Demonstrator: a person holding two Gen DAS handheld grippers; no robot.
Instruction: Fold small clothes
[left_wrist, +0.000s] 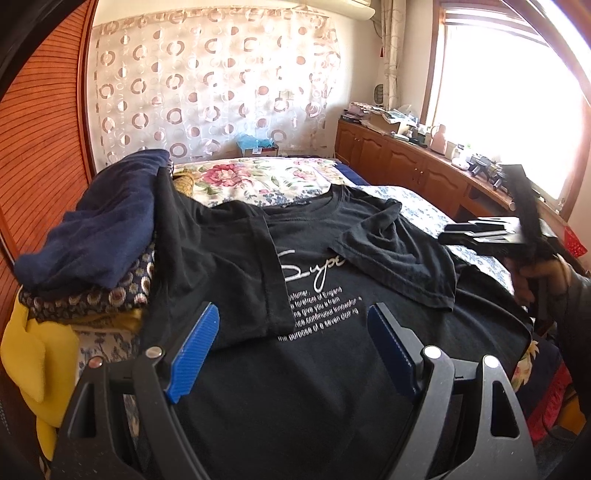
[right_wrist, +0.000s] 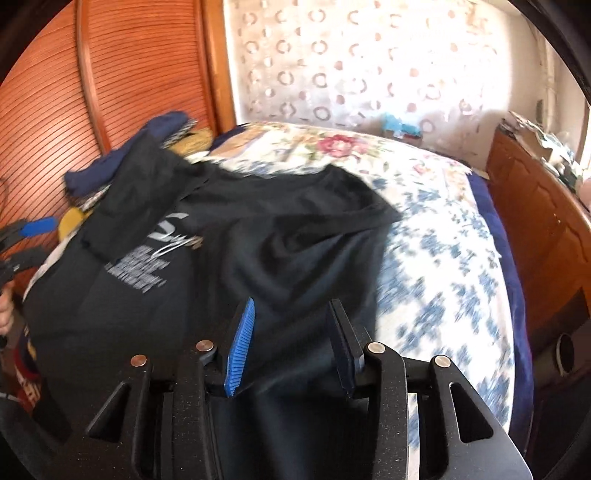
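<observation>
Bed (left_wrist: 280, 177): one black T-shirt (left_wrist: 314, 369), both sleeves in

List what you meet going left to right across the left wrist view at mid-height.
Yellow garment → navy garment on the pile → black T-shirt with white lettering → right gripper, blurred, over the bed's edge.

The left wrist camera sits low behind its own claw (left_wrist: 291, 343), close over the black T-shirt (left_wrist: 295, 369), facing down the bed (left_wrist: 266, 177) toward the curtain (left_wrist: 207, 85), with the window (left_wrist: 509, 96) at its right. The right wrist camera rides behind its claw (right_wrist: 291, 350) near the shirt's right edge, angled more toward the wooden door (right_wrist: 110, 74). Both share the shirt's printed chest, the pile of clothes (left_wrist: 88, 236) and the floral bedcover; each catches the other claw at its frame edge.
</observation>
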